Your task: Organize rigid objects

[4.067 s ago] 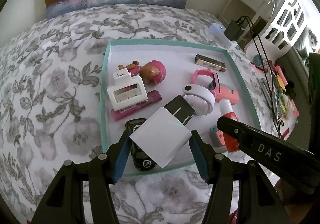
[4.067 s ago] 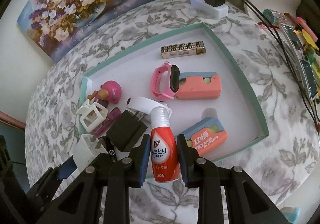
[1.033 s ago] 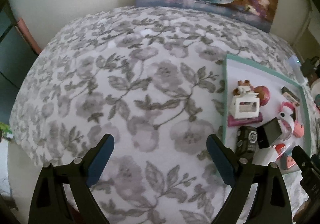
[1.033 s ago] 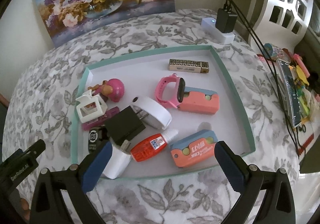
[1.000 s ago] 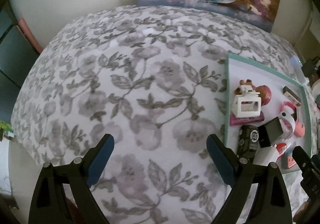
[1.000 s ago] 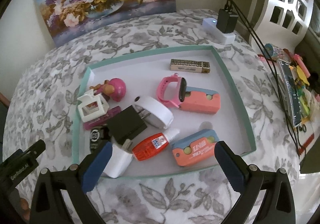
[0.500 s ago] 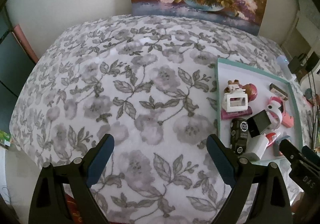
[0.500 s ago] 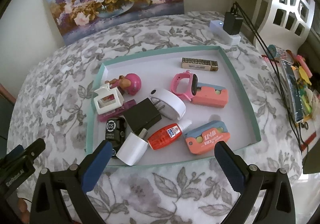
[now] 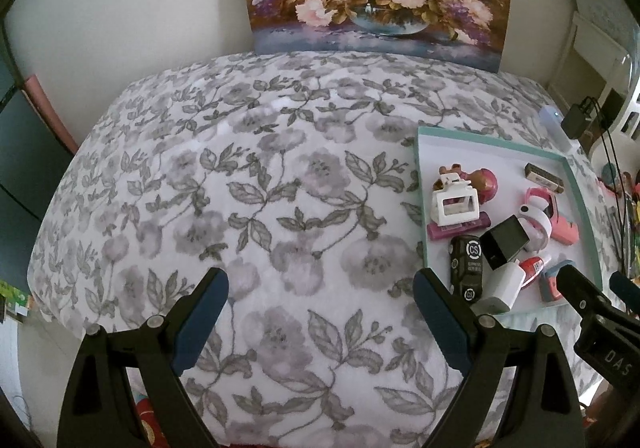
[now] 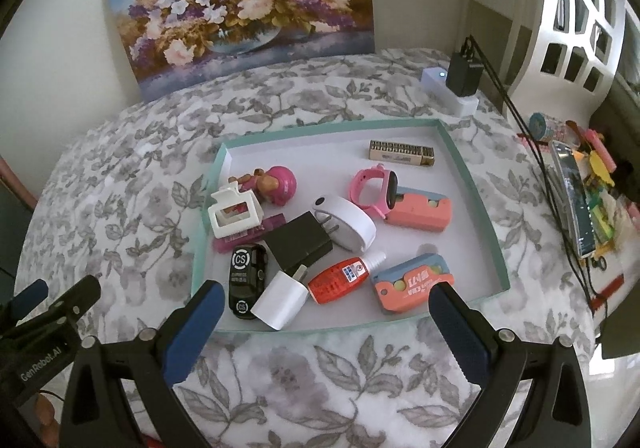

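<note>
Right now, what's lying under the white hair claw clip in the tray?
The white hair claw clip rests on a magenta bar-shaped item with a barcode label; its ends stick out. Its middle and whatever else lies beneath are covered. The pink toy figure sits behind it.

Left gripper (image 9: 320, 318): two black angular arms are seen, each ending in a dark blue pad.
Left gripper screws: a silver screw head is set on each arm, behind the pad.
Right gripper (image 10: 326, 326): the same black frame is shown, with dark blue pads whose inner faces are ribbed.
Right gripper screws: silver screw heads are placed behind each pad.
Markings: white letters "DAS" are printed on the right gripper's side, "GenRobot.AI" on the left gripper's side.
</note>
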Available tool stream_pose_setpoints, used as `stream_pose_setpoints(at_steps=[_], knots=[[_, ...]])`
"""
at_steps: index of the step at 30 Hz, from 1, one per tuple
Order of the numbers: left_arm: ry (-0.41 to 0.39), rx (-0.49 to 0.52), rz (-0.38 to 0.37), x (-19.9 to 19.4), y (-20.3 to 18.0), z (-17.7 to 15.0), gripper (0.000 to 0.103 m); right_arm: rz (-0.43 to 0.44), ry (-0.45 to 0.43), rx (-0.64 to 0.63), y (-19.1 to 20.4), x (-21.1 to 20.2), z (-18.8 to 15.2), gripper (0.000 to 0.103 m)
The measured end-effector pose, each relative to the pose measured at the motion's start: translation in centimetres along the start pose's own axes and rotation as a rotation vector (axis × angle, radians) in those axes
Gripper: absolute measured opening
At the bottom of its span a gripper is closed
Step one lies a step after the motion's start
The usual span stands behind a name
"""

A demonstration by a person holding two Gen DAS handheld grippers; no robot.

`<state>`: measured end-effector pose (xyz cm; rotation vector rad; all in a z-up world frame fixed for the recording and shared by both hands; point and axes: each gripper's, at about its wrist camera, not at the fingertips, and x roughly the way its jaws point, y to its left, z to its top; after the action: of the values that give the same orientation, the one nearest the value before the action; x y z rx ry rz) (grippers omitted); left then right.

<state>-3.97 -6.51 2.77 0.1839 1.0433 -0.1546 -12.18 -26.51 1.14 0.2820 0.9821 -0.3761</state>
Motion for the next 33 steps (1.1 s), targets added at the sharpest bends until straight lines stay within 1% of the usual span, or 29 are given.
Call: stream_pose_setpoints(at_steps=[33], knots=[[0.03, -0.004, 0.015, 0.59, 0.33, -0.1, 0.094, -0.018, 0.012, -0.058, 0.81, 0.49, 0.21, 0.103]])
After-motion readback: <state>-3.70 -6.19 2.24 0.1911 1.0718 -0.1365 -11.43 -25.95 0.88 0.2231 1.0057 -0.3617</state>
